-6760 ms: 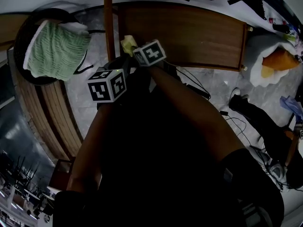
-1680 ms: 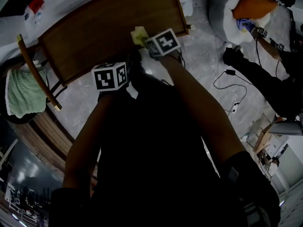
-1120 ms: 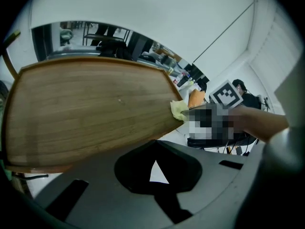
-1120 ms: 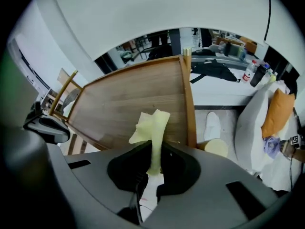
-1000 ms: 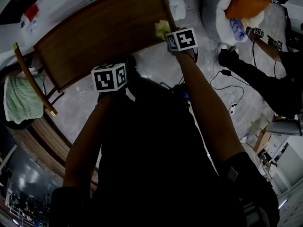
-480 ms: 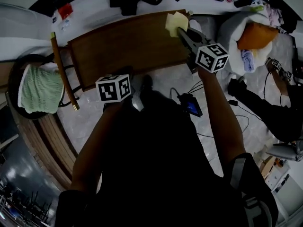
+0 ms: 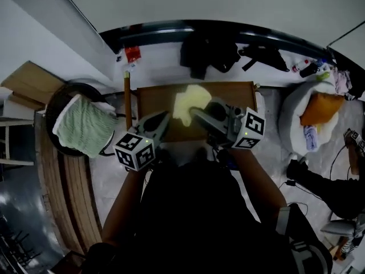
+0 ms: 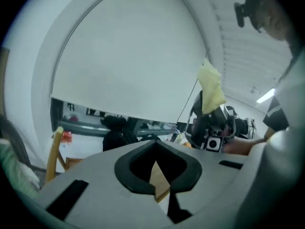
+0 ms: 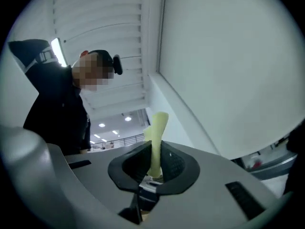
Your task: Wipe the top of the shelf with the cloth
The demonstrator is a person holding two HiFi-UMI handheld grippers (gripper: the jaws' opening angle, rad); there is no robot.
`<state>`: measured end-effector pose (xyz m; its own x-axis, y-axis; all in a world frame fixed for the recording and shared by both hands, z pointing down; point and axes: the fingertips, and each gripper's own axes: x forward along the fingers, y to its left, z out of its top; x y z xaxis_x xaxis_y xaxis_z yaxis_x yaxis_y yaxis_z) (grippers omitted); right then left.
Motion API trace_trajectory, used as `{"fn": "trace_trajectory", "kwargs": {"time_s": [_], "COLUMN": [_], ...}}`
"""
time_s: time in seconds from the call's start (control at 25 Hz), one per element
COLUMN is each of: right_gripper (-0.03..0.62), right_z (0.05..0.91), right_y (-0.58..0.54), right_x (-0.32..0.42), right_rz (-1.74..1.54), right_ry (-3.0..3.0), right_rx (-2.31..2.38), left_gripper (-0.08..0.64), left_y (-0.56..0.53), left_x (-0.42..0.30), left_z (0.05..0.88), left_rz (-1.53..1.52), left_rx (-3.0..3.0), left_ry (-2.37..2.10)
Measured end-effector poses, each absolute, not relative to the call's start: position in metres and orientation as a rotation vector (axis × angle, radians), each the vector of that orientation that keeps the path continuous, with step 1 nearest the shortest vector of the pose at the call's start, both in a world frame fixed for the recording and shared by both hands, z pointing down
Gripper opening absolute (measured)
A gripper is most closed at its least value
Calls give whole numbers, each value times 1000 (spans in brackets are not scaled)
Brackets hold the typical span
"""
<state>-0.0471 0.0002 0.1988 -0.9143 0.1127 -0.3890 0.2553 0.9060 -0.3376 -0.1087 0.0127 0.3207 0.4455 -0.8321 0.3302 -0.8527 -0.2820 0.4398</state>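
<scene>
The brown wooden shelf top (image 7: pixel 228 93) lies below and ahead of me in the head view. My right gripper (image 7: pixel 195 114) is shut on the pale yellow cloth (image 7: pixel 188 103), which hangs in the air above the shelf. In the right gripper view the cloth (image 9: pixel 155 137) stands up as a narrow strip clamped between the jaws of the right gripper (image 9: pixel 151 168). My left gripper (image 7: pixel 162 119) is raised beside it, shut and holding nothing. The left gripper view shows the left gripper (image 8: pixel 155 168), with the cloth (image 8: pixel 211 87) held up at the right.
A green towel (image 7: pixel 82 124) fills a dark round basket left of the shelf, behind a wooden post (image 7: pixel 126 99). Black clothes (image 7: pixel 208 53) lie on the white ledge beyond. A white beanbag (image 7: pixel 302 116) with an orange cushion (image 7: pixel 322 107) sits at the right, cables on the floor.
The right gripper has lifted the cloth off the shelf's right end and brought it up towards the middle. The left gripper has risen beside it. The head view has swung upright.
</scene>
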Motion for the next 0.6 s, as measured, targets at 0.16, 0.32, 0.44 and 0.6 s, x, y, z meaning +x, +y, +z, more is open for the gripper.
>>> {"fn": "trace_trajectory", "kwargs": {"time_s": [0.16,0.32,0.44,0.6], "right_gripper": [41,41,41,41], "right_z": [194,224,251,265], "right_y": [28,32,27,16], "right_x": [-75,-70,-66,-66], "right_rz": [-485,-513,-537,-515], "right_ry": [2726,2839,2940,2996], "right_rx": [382,276,195,131], "left_gripper": [8,8,9,8], "left_y": [31,65,78,70], "left_x": [-132,-126,-124,-131], "left_z": [280,279,277,272], "left_rz": [-74,-198,-215,-168], "left_rx": [2310,2361,2396,2480], "left_ry": [-1401,-1284,-1232,-1238]}}
